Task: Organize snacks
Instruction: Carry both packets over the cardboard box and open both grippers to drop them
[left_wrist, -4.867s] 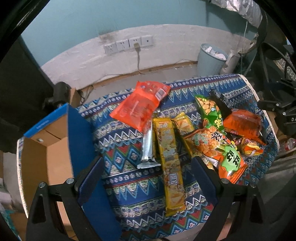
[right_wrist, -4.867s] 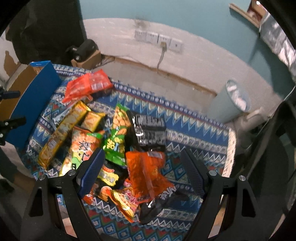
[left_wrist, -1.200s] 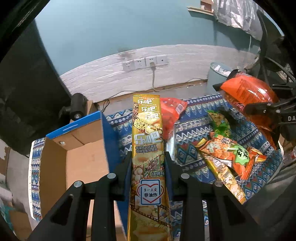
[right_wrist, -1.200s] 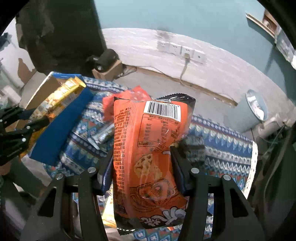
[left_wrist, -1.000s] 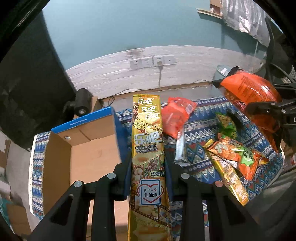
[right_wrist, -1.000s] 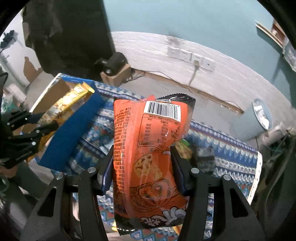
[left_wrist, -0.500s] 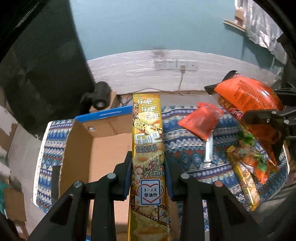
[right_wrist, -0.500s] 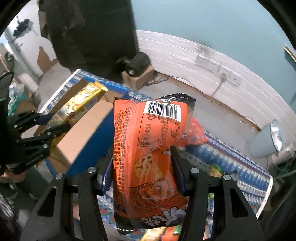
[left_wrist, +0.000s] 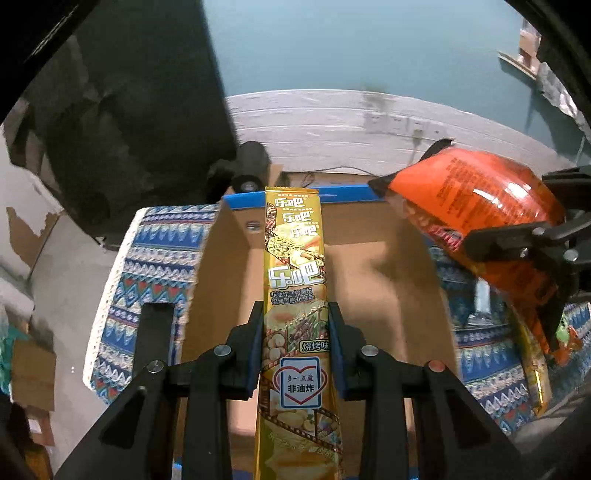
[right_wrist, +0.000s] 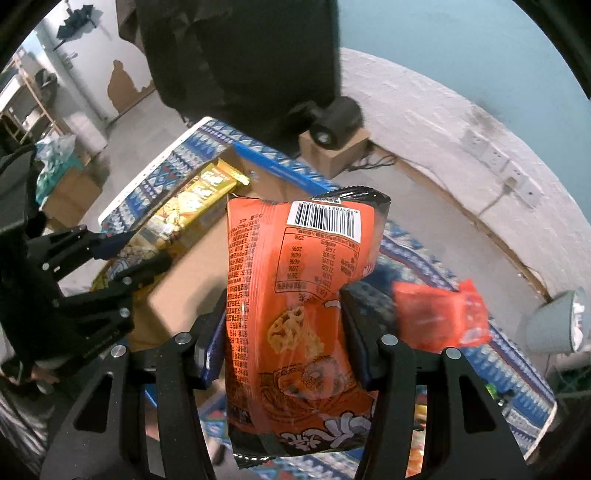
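Observation:
My left gripper (left_wrist: 295, 317) is shut on a long yellow snack packet (left_wrist: 295, 280), which hangs over the open cardboard box (left_wrist: 369, 280) with a blue rim. In the right wrist view my right gripper (right_wrist: 282, 306) is shut on an orange chip bag (right_wrist: 295, 295) with a barcode at its top. That orange chip bag (left_wrist: 476, 192) also shows at the right of the left wrist view, above the box's right wall. From the right wrist view I see the left gripper (right_wrist: 140, 247) holding the yellow snack packet (right_wrist: 181, 210) over the box (right_wrist: 184, 291).
The box stands on a table with a blue patterned cloth (left_wrist: 155, 266). A red packet (right_wrist: 439, 317) lies on the cloth to the right of the box; more snacks (left_wrist: 532, 369) lie at the right edge. A grey bin (right_wrist: 554, 325) stands on the floor.
Both grippers have swung left with their snacks, from over the snack pile to over the cardboard box. The box now fills the middle of the left wrist view.

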